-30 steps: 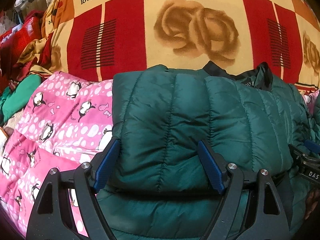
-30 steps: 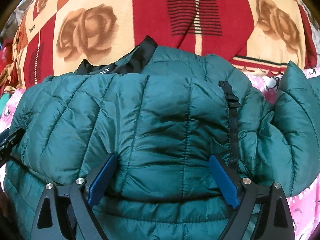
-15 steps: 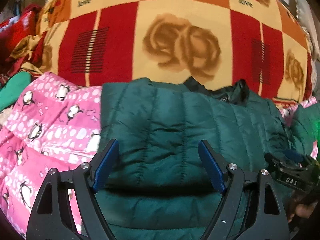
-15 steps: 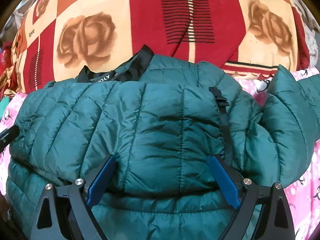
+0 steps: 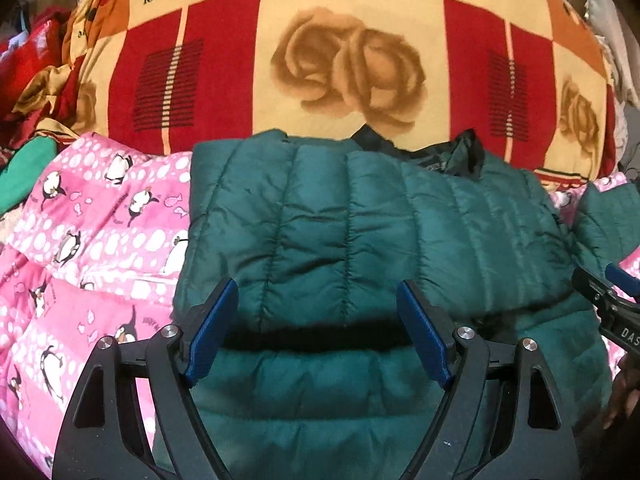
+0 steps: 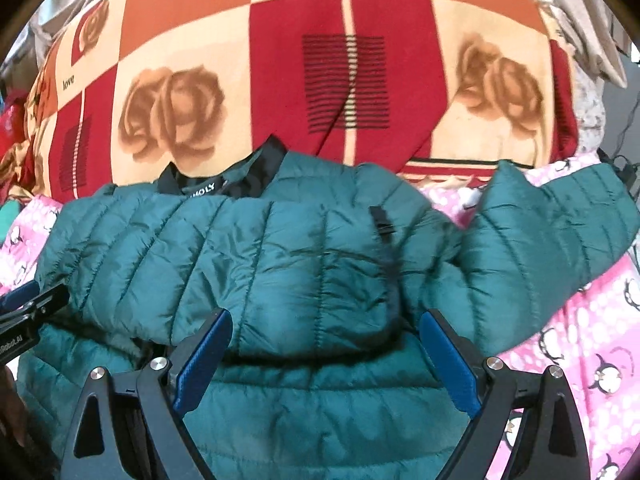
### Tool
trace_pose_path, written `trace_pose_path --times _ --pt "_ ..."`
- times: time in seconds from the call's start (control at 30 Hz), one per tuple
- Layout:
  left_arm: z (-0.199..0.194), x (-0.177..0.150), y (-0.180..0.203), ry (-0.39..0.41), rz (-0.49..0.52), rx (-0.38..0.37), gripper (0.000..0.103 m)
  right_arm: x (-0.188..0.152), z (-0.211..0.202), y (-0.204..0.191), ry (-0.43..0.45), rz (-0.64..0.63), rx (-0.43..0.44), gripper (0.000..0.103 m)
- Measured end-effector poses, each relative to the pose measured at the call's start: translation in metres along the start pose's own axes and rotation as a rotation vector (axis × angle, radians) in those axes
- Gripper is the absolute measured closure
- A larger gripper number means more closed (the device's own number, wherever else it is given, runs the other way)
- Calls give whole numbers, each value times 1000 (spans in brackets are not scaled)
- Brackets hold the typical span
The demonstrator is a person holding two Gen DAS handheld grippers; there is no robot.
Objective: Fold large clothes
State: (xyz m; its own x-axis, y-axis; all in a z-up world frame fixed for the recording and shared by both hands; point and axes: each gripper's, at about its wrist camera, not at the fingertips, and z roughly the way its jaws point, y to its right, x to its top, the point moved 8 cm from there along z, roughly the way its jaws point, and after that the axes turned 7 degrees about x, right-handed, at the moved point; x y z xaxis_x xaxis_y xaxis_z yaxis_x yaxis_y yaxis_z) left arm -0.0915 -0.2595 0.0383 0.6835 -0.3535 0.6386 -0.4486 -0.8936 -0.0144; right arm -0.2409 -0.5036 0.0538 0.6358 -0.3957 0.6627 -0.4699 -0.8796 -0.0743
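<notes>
A dark green quilted puffer jacket (image 5: 360, 220) lies on the bed with its lower part folded up over the body, black collar (image 6: 224, 184) at the far side. One sleeve (image 6: 540, 232) sticks out to the right. My left gripper (image 5: 316, 292) hovers open over the fold's near edge on the jacket's left half, nothing pinched between its blue pads. My right gripper (image 6: 326, 320) hangs open the same way over the right half. Each gripper shows at the edge of the other's view: the right gripper (image 5: 608, 300) and the left gripper (image 6: 28, 300).
The jacket rests on a pink penguin-print blanket (image 5: 100, 240). Beyond it lies a red, orange and cream blanket with roses (image 5: 348, 64). Heaped red and green clothes (image 5: 24, 152) sit at the far left. A dark cable (image 6: 624, 168) lies at the right edge.
Both grippers have drawn back and upward from the jacket, the right one more, so more of the jacket and bedding shows. The jaws have kept the same width. The jacket has not moved.
</notes>
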Motion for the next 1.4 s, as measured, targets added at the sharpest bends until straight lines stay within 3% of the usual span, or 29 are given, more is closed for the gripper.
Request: trace_pose_path --times 0.23,0.43,0.63,0.87,1.07,1.4 --pt "-32 -1 -2 27 -19 -6 21 1 -33 17 44 10 -8 10" --pt "-35 -10 -9 35 -75 -24 21 9 -62 47 110 45 -20 10" --pt "-23 -9 -10 51 -91 -42 21 13 -70 115 129 122 -135 10" --pt "-2 -13 -15 9 -91 -36 21 9 -48 217 96 282 -256 10" --pt "2 -11 -16 14 -93 -40 21 22 -48 300 131 352 -381 10" --pt "12 -13 -9 2 -67 -42 21 38 -33 370 174 491 -375 10"
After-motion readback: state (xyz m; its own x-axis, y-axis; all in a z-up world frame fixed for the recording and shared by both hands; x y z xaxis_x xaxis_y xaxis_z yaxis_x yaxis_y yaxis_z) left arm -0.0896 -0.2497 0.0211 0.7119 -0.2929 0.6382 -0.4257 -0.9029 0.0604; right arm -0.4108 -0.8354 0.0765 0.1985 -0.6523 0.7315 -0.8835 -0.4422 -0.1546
